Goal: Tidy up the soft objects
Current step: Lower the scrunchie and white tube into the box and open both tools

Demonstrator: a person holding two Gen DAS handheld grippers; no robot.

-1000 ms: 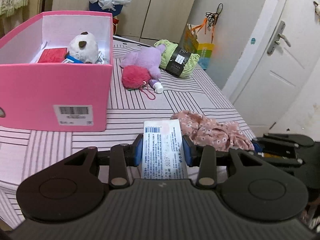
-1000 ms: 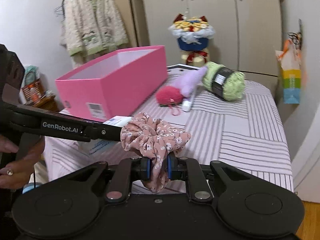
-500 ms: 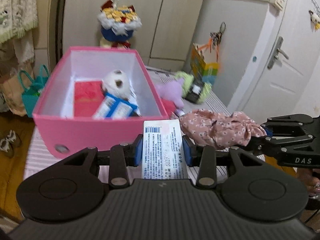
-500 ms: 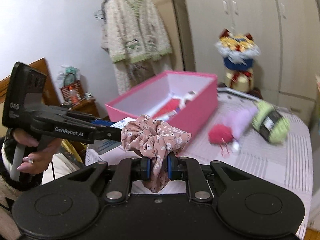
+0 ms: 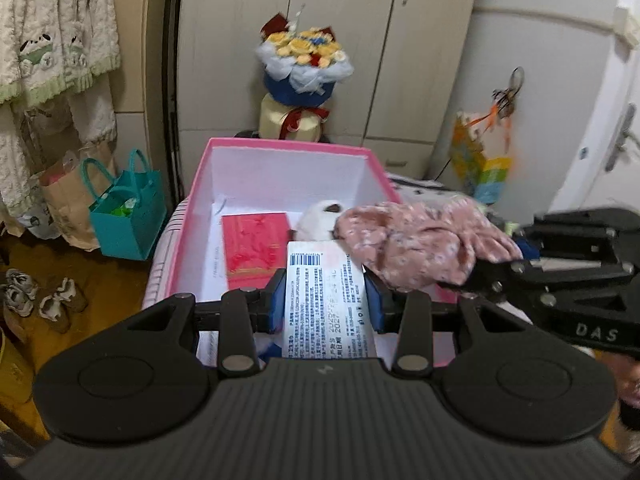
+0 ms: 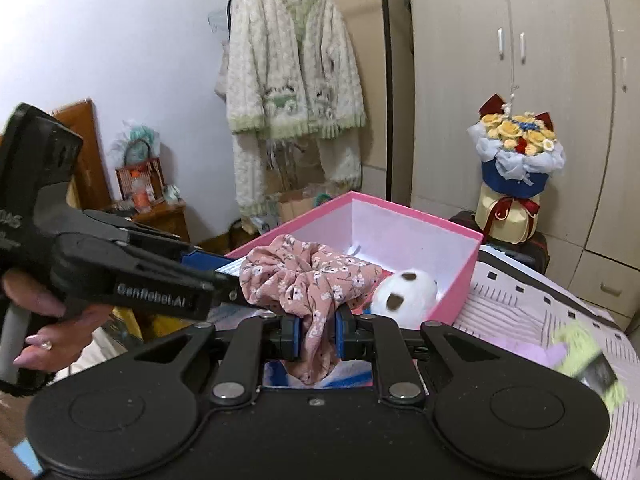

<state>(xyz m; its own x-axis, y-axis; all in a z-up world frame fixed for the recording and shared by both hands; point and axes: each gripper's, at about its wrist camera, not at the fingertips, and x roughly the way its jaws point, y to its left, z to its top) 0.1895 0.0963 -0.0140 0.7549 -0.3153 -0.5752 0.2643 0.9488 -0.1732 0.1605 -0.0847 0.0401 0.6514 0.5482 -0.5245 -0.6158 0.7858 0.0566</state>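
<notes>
My left gripper (image 5: 325, 300) is shut on a white tissue pack with a barcode label (image 5: 322, 300), held over the near end of the open pink box (image 5: 280, 148). My right gripper (image 6: 316, 334) is shut on a pink floral scrunchie (image 6: 308, 276), also over the box; the scrunchie shows in the left wrist view (image 5: 416, 244) too. Inside the box lie a red packet (image 5: 256, 244) and a white plush ball (image 6: 402, 294). The left gripper shows in the right wrist view (image 6: 208, 276) beside the scrunchie.
The box stands on a striped tabletop (image 6: 560, 320). A green yarn ball (image 6: 588, 356) and a purple plush (image 6: 554, 354) lie blurred at the right. A flower bouquet (image 5: 304, 68) stands behind the box. A teal bag (image 5: 128, 216) and shoes are on the floor at left.
Both grippers have risen and moved forward from the table's near edge to above the pink box, each still holding its item. The box interior now lies directly below them.
</notes>
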